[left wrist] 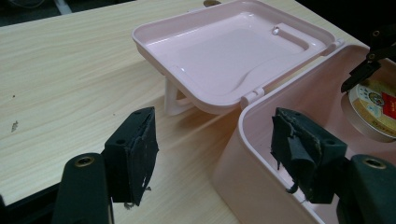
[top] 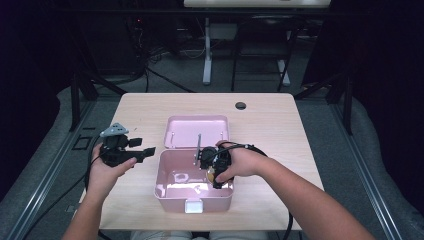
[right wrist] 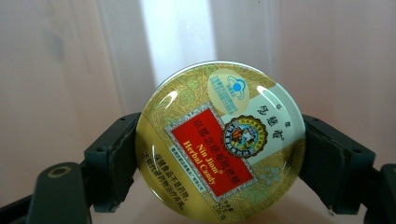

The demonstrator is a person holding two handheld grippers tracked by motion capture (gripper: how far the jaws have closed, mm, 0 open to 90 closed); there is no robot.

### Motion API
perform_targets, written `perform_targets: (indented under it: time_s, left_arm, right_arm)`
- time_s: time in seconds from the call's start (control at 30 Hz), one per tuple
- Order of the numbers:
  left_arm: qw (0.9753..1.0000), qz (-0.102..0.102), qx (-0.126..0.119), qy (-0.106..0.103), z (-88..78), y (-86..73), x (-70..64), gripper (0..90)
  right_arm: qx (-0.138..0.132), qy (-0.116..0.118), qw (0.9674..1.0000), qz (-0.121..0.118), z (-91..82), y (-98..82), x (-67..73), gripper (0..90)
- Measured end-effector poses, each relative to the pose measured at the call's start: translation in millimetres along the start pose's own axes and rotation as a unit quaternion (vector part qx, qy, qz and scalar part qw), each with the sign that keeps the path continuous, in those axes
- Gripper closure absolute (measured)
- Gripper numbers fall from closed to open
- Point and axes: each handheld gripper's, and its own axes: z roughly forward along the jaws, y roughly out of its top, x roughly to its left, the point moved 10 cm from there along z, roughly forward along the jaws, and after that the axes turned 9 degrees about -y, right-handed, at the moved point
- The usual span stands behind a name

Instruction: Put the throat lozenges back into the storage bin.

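Currently the right gripper (top: 216, 175) is lowered into the pink box (top: 165, 186), its jaws clamped on a round candy tin (right wrist: 219, 142). Right gripper view: tin is held by its rim, one jaw on each side, lid facing the camera; lid is gold with a red label reading "Nin Jiom Herbal Candy". Pink box floor lies behind the tin; whether the tin touches the floor cannot be told. Left gripper view: same tin (left wrist: 373, 109) seen inside the box, near the far side wall, with the right gripper's jaw tips at its upper edge.

Box sits at the middle of the table (top: 280, 125), front latch toward the person. Lid (top: 197, 131) is swung fully open and lies back behind the box, inner face up, joined at the hinges.

Left gripper (top: 131, 152) is held above the table just left of the box, apart from it. Its jaws stand wide apart with nothing between them; in its own view one jaw is over the bare tabletop, the other over the box's near wall.
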Motion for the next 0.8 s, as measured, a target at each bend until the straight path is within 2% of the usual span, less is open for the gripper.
perform_targets:
  time_s: [0.47, 0.8]
  left_arm:
    - [1.0, 0.0, -0.002, 0.002, -0.4, 0.3, 1.1, 31.3]
    - [1.0, 0.0, -0.002, 0.002, -0.7, 0.3, 1.3, 31.3]
  right_arm:
    - [-0.005, 0.001, 0.9999, 0.013, 8.0, -1.0, -4.1, 19.5]
    - [0.005, 0.006, 1.0, 0.001, 12.8, -0.8, -0.7, 19.5]
